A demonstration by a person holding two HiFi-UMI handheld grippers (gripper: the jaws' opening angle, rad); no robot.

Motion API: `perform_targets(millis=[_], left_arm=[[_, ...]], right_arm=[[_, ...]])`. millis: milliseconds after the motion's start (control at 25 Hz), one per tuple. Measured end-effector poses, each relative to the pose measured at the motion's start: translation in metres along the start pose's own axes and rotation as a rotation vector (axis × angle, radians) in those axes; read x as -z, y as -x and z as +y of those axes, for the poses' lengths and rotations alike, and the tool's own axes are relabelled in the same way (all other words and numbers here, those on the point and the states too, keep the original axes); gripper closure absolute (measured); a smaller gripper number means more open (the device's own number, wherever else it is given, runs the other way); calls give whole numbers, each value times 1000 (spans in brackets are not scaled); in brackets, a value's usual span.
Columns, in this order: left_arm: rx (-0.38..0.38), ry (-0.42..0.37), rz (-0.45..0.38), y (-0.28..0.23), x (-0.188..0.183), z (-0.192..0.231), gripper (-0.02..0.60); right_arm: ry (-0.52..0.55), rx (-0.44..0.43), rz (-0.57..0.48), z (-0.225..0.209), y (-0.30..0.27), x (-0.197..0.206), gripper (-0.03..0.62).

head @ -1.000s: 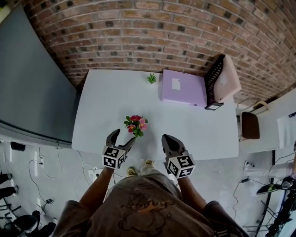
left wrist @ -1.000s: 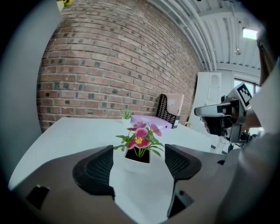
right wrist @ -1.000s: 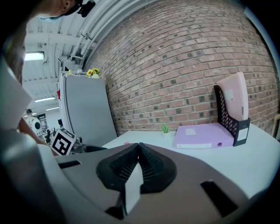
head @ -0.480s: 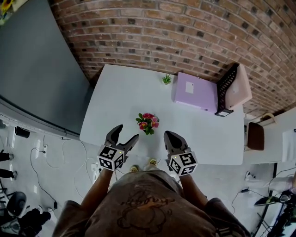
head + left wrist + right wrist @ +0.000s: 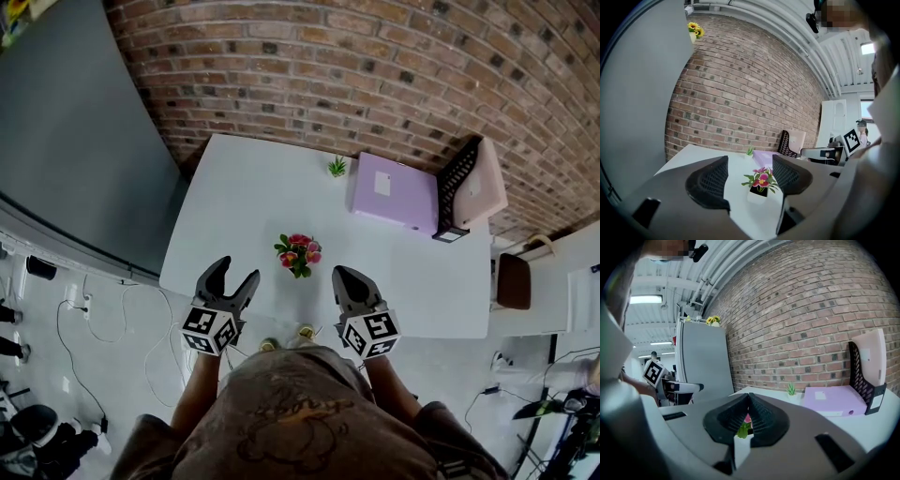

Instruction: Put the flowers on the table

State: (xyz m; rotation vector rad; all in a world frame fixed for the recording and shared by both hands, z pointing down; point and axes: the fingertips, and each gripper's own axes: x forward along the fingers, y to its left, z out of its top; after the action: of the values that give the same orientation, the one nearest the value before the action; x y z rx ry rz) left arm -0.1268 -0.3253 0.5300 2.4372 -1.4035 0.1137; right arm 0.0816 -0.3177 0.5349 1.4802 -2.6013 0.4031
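Flowers [image 5: 299, 255] sit on the white surface [image 5: 234, 206], left tongs [image 5: 234, 272] nearby, empty and closing from wide, right tongs [image 5: 343, 275] clenched on nothing.

No readable text. Script on the shirt [image 5: 291, 417] is illegible; the label [image 5: 382, 183] on the purple folder [image 5: 408, 199] is too small.

White tabletop [image 5: 244, 206]: flowers [image 5: 299, 254] stand near its front edge, a small plant [image 5: 337, 167] at the back, a purple folder [image 5: 394, 190] beside it, then a black rack [image 5: 457, 187].
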Motion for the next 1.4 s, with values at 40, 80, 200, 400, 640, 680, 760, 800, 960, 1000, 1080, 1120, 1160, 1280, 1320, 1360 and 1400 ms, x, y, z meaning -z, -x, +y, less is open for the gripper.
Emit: perform_targets(millis=[40,80,200,400,640,680,760,800,960,1000,1080,1120,1160,1280,1320,1360,1400], left_arm=[[0,-5,-1,-1,-1,-1,287],[-1,-11,-5,-2,-1,-1,321],[-4,-24,-19,-4,-3,-1,405],[4,-35,-22,-11,-1,-2,530],[22,-58,-9,-18,3,1,555],[20,-58,-12,-19,2,2,558],[14,-54,-16,-19,1,3,558],[11,-52,-17,-19,1,4,558],[7,-52,-17,-19,1,5,558],[5,-51,-17,-19,1,5,558],[3,-45,-18,-20,0,6,558],[4,-41,-19,-20,0,7,558],[4,-38,-20,-20,0,7,558],[5,-37,-21,-20,0,6,558],[6,-38,-22,-20,0,6,558],[6,-40,-22,-20,0,5,558],[6,-41,-21,-20,0,5,558]], right_arm=[[3,1,2,0,0,0,591],[4,2,2,0,0,0,591],[0,6,-3,-1,0,-1,591],[3,9,-6,-2,-2,-3,591],[1,15,-12,-3,-2,-4,591],[1,16,-12,-4,-1,-4,591],[1,18,-11,-6,-1,-3,591],[2,20,-10,-7,0,-3,591],[6,26,-8,-9,2,-1,591],[6,26,-8,-9,2,-1,591],[6,27,-8,-10,1,-1,591],[5,26,-8,-10,1,-1,591],[4,26,-8,-10,1,-1,591],[2,26,-11,-10,2,-1,591],[2,27,-11,-10,2,-1,591],[2,27,-10,-10,2,-1,591],[3,28,-9,-11,2,-1,591]])
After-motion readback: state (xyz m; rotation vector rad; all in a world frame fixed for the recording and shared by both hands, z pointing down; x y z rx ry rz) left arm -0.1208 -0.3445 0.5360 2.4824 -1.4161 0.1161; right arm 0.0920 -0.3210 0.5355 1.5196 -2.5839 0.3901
